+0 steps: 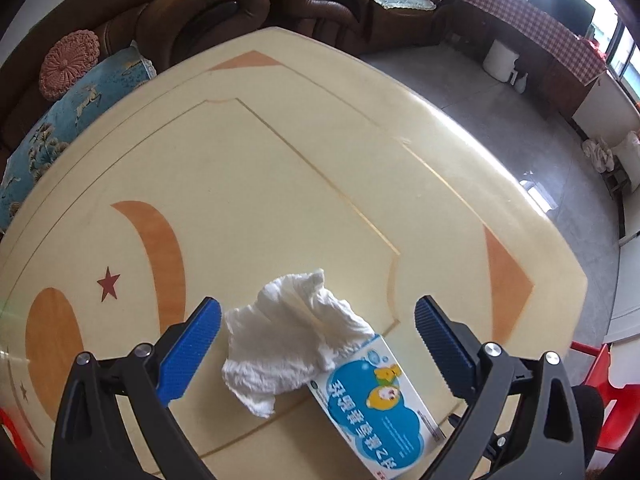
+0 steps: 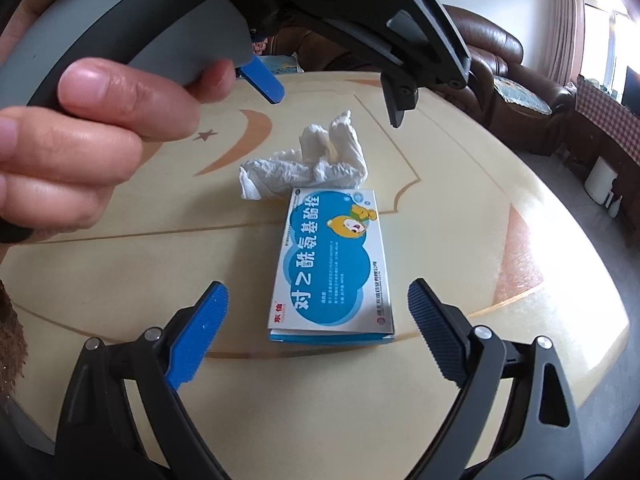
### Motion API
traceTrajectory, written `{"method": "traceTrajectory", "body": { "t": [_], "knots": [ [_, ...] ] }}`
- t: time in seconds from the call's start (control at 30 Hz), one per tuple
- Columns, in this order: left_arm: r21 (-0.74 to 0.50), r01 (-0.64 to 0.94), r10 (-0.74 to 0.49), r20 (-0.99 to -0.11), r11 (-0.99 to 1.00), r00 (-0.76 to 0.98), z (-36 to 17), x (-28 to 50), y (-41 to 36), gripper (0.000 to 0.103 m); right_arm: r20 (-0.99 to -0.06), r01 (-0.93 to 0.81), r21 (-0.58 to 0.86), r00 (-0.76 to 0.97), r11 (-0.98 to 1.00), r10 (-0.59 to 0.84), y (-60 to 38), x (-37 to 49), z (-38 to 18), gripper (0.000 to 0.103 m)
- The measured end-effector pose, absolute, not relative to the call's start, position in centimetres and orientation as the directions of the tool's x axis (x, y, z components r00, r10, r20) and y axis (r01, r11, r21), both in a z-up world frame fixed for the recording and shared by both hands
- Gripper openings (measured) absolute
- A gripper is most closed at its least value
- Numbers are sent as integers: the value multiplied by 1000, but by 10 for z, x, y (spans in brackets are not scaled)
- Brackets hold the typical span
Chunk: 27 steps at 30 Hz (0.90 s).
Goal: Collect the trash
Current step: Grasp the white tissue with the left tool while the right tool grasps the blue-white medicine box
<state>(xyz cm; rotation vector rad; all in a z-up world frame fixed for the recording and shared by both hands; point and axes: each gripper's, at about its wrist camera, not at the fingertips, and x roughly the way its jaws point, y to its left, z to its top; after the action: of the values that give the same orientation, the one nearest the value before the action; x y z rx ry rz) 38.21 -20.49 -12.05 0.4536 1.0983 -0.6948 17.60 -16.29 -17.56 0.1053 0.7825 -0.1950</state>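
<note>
A crumpled white tissue [image 1: 292,340] lies on the cream table [image 1: 280,184], touching a flat blue-and-white medicine box [image 1: 380,404] beside it. My left gripper [image 1: 318,344] is open, its blue fingers on either side of the tissue and a little above it. In the right wrist view the tissue [image 2: 312,164] lies beyond the box [image 2: 332,264]. My right gripper [image 2: 318,332] is open, its fingers on either side of the box's near end. The left gripper [image 2: 336,108] and the hand holding it hang above the tissue in that view.
The table has orange moon and star inlays [image 1: 160,248]. A brown sofa [image 1: 248,4] with cushions stands behind it. Grey floor [image 1: 520,120], a white bin [image 1: 500,60] and a checked cloth lie to the right. A red stool [image 1: 604,392] stands near the table's right corner.
</note>
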Motion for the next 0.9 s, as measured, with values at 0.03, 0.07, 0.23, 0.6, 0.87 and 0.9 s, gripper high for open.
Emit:
{"method": "traceTrajectory", "body": {
  "t": [0.03,0.07,0.23,0.6,0.87,0.9],
  "knots": [
    [-9,710,-284,-920,704,270,-123,383,-206,95,-714,213,20,687,977,-135,-163,178,-178,89],
    [-12,711,-282,-923,703,263,-126,385,-209,95,-720,210,23,682,977,-130,-163,180,-180,89],
    [10,719,-247,-936,695,252,-142,388,-217,95,-733,221,3,664,975,-149,-164,188,-178,89],
    [42,724,-172,-960,688,219,-165,390,-222,76,-790,183,17,605,983,-99,-168,206,-183,89],
    [65,707,-129,-968,704,217,-180,398,-222,58,-785,161,16,613,987,-87,-162,216,-179,76],
    [63,703,-129,-967,708,218,-180,399,-223,55,-780,158,15,619,987,-87,-163,215,-178,64]
  ]
}}
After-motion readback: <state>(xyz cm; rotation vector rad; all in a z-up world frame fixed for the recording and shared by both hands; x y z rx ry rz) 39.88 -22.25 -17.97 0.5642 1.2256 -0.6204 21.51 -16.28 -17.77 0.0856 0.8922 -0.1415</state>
